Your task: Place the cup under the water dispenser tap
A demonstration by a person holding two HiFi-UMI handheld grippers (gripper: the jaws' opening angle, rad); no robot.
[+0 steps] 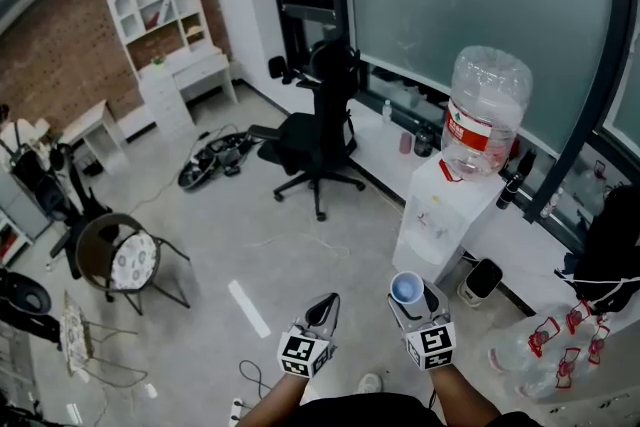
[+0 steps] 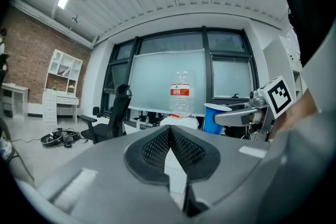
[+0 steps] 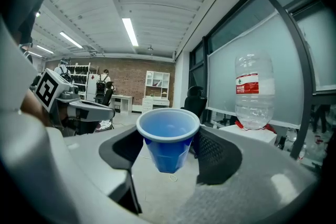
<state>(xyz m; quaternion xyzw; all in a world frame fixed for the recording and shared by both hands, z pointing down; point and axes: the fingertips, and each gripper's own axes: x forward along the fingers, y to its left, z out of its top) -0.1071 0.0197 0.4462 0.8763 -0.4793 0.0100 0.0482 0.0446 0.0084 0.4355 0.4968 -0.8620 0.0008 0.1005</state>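
My right gripper (image 1: 408,295) is shut on an upright blue cup (image 1: 407,289) with a white rim, held above the floor. In the right gripper view the blue cup (image 3: 168,136) sits between both pads. The white water dispenser (image 1: 442,205) with a clear bottle (image 1: 484,110) on top stands ahead and slightly right of the cup, also showing as the water dispenser (image 3: 247,134) in the right gripper view. My left gripper (image 1: 322,309) is shut and holds nothing; its pads (image 2: 169,147) meet. The dispenser tap is too small to make out.
A black office chair (image 1: 315,140) stands left of the dispenser. A small bin (image 1: 481,280) sits at the dispenser's right foot. Empty bottles (image 1: 545,350) lie at the right. A round chair (image 1: 125,260) and cables (image 1: 215,155) are on the left floor.
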